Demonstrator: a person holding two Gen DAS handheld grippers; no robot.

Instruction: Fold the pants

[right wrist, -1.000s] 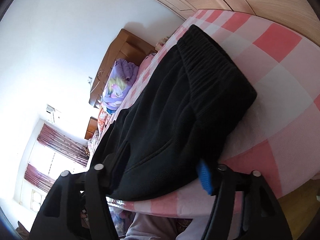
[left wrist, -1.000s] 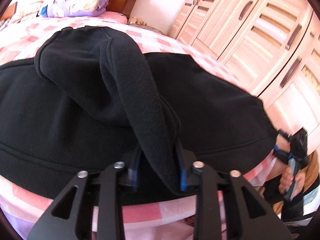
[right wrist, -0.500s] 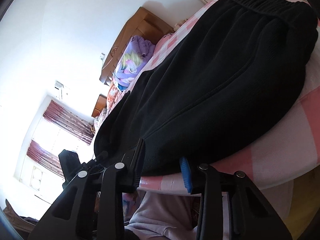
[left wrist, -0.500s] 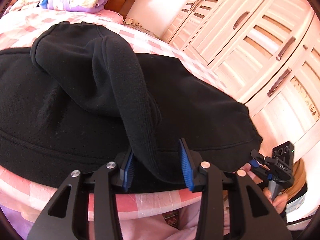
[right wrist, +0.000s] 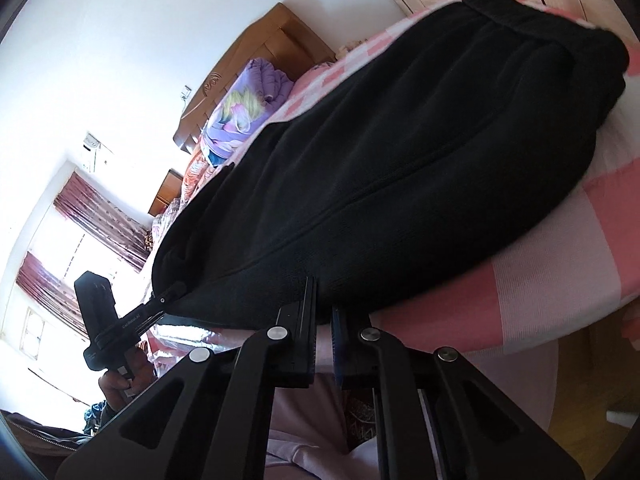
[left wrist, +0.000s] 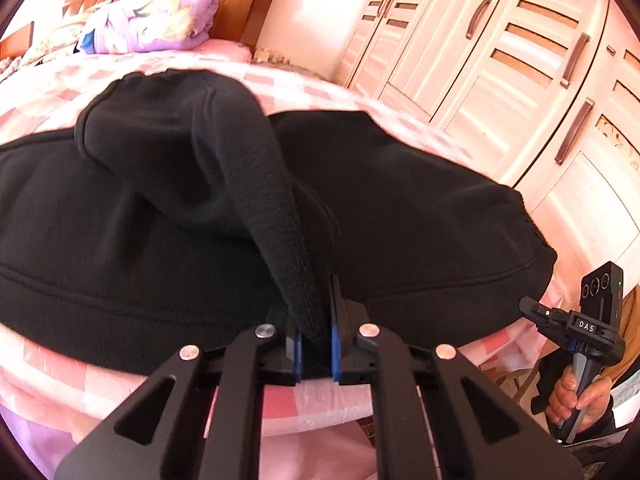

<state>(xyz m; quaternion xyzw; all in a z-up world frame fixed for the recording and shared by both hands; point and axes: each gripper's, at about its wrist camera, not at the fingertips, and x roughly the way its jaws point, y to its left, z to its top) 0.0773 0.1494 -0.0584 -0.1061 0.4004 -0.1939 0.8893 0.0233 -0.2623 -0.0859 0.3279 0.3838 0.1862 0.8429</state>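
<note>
A pink-and-white checked bed [left wrist: 328, 92] carries the black fleece pants [left wrist: 400, 208], spread flat near its edge with one cuffed leg doubled over: folding looks barely begun. The left gripper [left wrist: 314, 344] pinches that leg's ribbed strip; the right gripper [right wrist: 324, 332], nearly closed, apparently nips the near hem.

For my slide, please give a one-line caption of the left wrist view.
Left gripper shut on a raised fold of black pants spread over a pink checked bed.

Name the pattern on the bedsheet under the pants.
Pink and white checks on the bedsheet, clearest in the right wrist view, under the black pants.
</note>
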